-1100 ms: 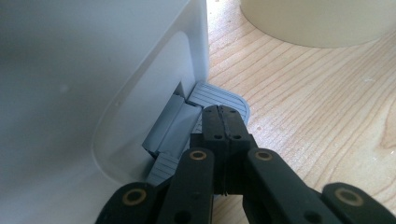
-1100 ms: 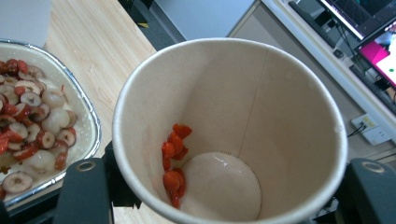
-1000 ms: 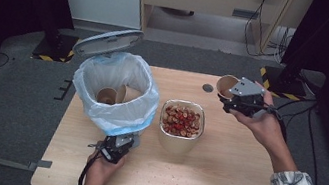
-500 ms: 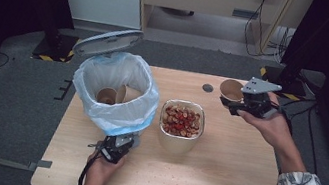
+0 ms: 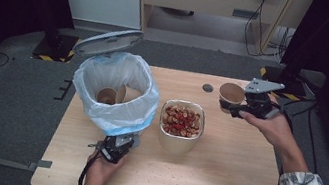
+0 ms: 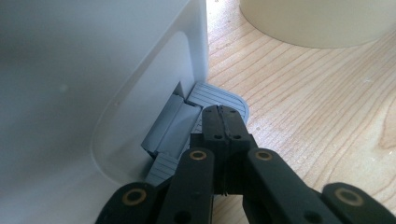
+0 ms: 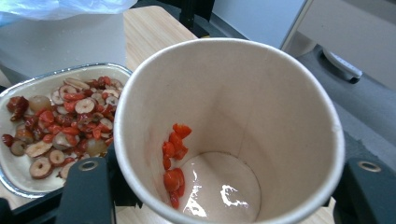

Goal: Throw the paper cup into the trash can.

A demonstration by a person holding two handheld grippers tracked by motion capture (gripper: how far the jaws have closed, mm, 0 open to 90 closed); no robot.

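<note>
At six o'clock on the tabletop (image 5: 218, 182), the left gripper (image 6: 223, 122) pressed its closed jaws on the grey pedal (image 6: 219, 95) of the bin (image 5: 114, 109), whose lid (image 5: 107, 41) stood open. The bowl (image 5: 181, 123) of dried fruit sat at centre. At two o'clock, the right gripper (image 5: 240, 108) clamped a paper cup (image 7: 229, 130), tilted, red bits clinging inside. Judged light and crushable; best held gently mid-wall.

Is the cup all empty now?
Nearly. The paper cup, tipped in the right gripper, has a few red bits stuck inside.
</note>
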